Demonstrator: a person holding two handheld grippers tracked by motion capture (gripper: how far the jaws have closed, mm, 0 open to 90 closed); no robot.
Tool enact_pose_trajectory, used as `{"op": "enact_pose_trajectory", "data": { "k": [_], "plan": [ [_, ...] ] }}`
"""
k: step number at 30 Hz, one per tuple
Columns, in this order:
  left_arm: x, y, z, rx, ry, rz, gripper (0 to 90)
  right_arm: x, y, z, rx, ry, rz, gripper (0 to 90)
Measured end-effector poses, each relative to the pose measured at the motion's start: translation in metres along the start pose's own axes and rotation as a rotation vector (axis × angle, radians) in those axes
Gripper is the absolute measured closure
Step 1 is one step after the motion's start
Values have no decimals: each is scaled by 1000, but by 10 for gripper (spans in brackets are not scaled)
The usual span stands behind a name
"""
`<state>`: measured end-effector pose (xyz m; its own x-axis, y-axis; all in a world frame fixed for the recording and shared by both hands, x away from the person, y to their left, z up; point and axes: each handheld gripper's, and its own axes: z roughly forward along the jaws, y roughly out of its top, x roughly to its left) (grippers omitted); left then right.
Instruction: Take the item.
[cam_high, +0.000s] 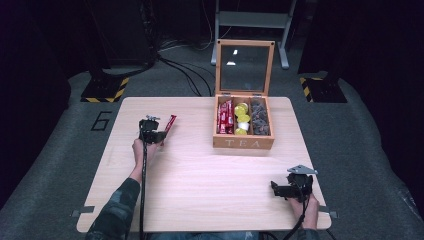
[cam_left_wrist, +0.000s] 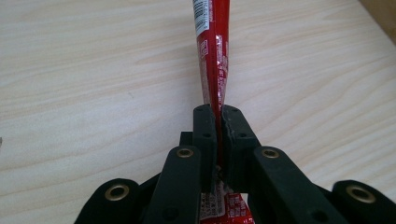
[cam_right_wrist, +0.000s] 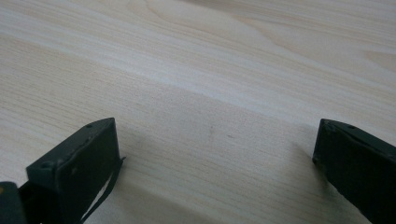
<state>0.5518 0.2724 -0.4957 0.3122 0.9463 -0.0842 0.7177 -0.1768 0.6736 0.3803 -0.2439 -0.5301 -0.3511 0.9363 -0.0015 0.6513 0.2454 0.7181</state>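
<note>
A long red sachet (cam_left_wrist: 212, 60) sticks out between the pressed-together jaws of my left gripper (cam_left_wrist: 218, 114); its lower end shows below the jaws. From above, the left gripper (cam_high: 162, 135) sits at the table's left with the red sachet (cam_high: 170, 123) slanting up and to the right from it, over the wood. My right gripper (cam_high: 274, 188) rests near the front right of the table, and its jaws stand wide apart over bare wood with nothing between them (cam_right_wrist: 215, 149).
A wooden box marked TEA (cam_high: 243, 143) stands at the back centre-right with its glass lid (cam_high: 244, 66) propped upright. Its three compartments hold red sachets, yellow and white pods, and dark packets. The pale wooden table (cam_high: 200, 175) ends at a front edge close to my right hand.
</note>
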Motion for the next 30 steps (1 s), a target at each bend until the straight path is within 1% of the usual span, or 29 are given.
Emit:
{"op": "enact_pose_trajectory", "data": {
  "k": [4,6,8,15,16,17,19,20,21,22,23,24,25,26,27,28,29,30],
  "plan": [
    [3,-3,6,25,9,-14,848,0,0,0,0,0,2,0],
    [4,-4,8,28,14,-8,847,0,0,0,0,0,1,0],
    [4,-4,9,22,18,-16,846,0,0,0,0,0,0,0],
    [2,-4,10,26,17,-10,837,0,0,0,0,0,1,0],
    [2,-4,10,32,12,-7,828,0,0,0,0,0,1,0],
    [2,-4,10,23,10,-11,817,0,0,0,0,0,2,0],
    [2,-4,9,23,7,-13,780,0,0,0,0,0,2,0],
    [2,-4,9,23,4,-15,780,0,0,0,-1,0,3,0],
    [2,-3,8,27,-1,-18,723,0,0,0,0,0,2,0],
    [2,-3,8,27,-1,-18,690,0,0,0,0,0,2,0],
    [1,-3,8,24,0,-24,690,0,0,0,0,-1,2,0],
    [1,-3,7,24,5,-21,648,0,0,0,0,0,1,0],
    [1,-3,6,28,0,-19,618,0,0,0,0,0,2,0],
    [1,-2,5,21,3,-18,549,0,0,0,0,0,1,0],
    [1,-2,5,21,3,-18,510,0,0,0,0,0,1,0],
    [1,-2,3,23,-6,-17,485,0,0,0,0,0,1,0],
    [1,-2,3,23,-6,-17,459,0,0,0,0,0,1,0],
    [0,-2,3,13,-6,-17,459,0,0,0,0,0,1,0]
  ]
}}
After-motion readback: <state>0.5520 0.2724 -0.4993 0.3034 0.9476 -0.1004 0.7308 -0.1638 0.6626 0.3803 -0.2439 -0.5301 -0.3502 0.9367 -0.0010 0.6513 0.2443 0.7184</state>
